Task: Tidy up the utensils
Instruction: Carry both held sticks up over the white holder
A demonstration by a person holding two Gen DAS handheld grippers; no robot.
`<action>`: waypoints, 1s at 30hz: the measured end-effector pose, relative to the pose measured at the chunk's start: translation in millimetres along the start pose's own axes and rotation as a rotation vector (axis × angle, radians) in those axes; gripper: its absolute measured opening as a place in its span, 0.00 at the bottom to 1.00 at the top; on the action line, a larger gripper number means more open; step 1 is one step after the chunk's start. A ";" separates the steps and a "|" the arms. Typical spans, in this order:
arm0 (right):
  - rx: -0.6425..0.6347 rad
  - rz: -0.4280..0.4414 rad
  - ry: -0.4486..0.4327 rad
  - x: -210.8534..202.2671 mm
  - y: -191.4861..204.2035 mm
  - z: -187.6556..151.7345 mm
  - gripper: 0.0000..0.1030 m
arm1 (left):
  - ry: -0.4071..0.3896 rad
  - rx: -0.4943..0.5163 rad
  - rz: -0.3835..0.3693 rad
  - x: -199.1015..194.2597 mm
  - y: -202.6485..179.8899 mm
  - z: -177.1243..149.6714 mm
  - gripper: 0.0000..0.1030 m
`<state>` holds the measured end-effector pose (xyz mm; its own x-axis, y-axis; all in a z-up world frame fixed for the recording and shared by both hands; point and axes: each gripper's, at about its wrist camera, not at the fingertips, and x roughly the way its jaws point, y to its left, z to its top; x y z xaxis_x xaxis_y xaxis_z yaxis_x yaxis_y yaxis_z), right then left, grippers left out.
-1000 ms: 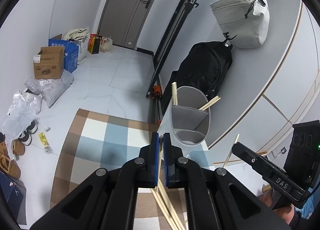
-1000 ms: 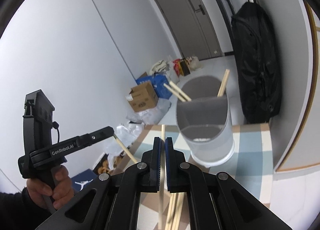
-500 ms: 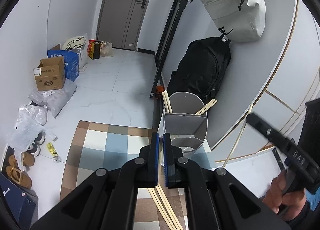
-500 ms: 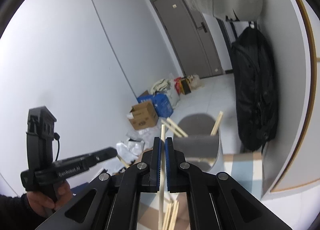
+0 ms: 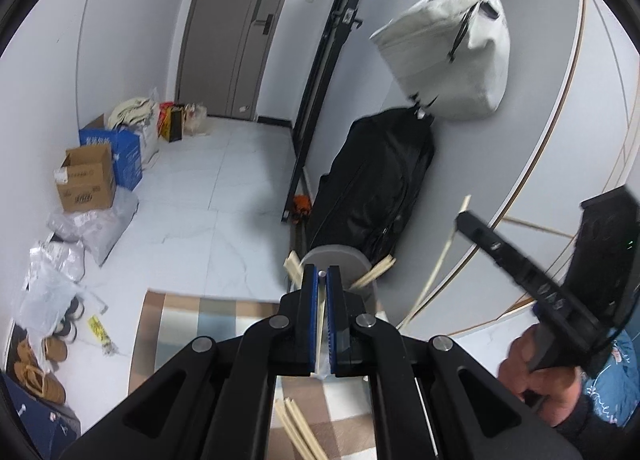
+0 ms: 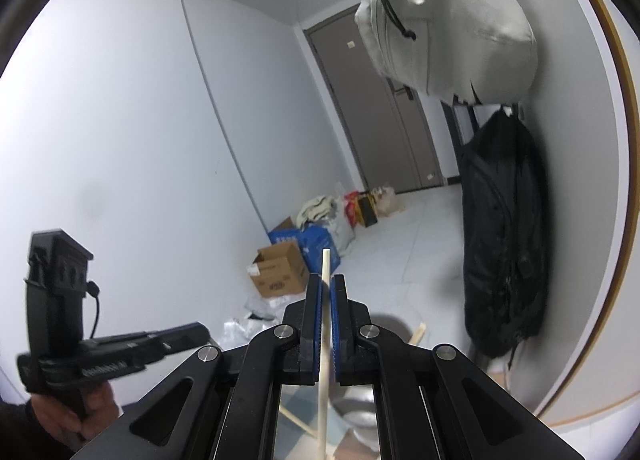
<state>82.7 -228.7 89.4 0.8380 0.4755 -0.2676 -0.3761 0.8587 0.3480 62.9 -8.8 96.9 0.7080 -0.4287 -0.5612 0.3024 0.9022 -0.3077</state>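
Observation:
My left gripper [image 5: 321,278] is shut on a pale wooden chopstick [image 5: 320,324] that runs between its blue pads. Just beyond its tips stands the grey utensil holder [image 5: 340,254], with chopsticks [image 5: 374,272] leaning out of both sides. Loose chopsticks [image 5: 296,424] lie on the checked mat [image 5: 180,324] below. My right gripper [image 6: 326,284] is shut on another chopstick [image 6: 325,340], whose tip pokes up past the fingers. The holder [image 6: 390,322] sits low behind those fingers, mostly hidden. In each view the other gripper shows at the side, the right gripper [image 5: 464,220] and the left gripper [image 6: 196,334].
A black bag [image 5: 376,180] leans on the right wall, and a pale tote bag [image 5: 452,60] hangs above it. A cardboard box [image 5: 86,180], a blue box [image 5: 120,152], plastic bags [image 5: 52,280] and shoes [image 5: 44,360] line the left wall. A grey door [image 5: 236,28] stands at the far end.
Both grippers have risen with their chopsticks still gripped. The holder has dropped lower and shrunk in both views. The right gripper's view has tipped up toward the wall and the hanging bag.

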 end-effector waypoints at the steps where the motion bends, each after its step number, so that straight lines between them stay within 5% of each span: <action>1: 0.000 -0.003 -0.008 0.8 -0.4 3.1 0.03 | -0.009 0.006 -0.007 -1.7 -3.0 6.6 0.00; 15: -0.047 -0.031 -0.098 33.1 -19.2 57.9 0.03 | -0.076 0.091 -0.044 14.4 -17.8 70.3 0.00; 30: -0.094 -0.064 -0.081 75.3 -38.3 36.9 0.03 | 0.023 0.125 -0.033 66.5 -3.6 61.0 0.00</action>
<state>174.8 -232.8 89.0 0.8891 0.4057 -0.2121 -0.3532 0.9026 0.2461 147.8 -37.6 107.5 0.6820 -0.4578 -0.5704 0.4032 0.8860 -0.2290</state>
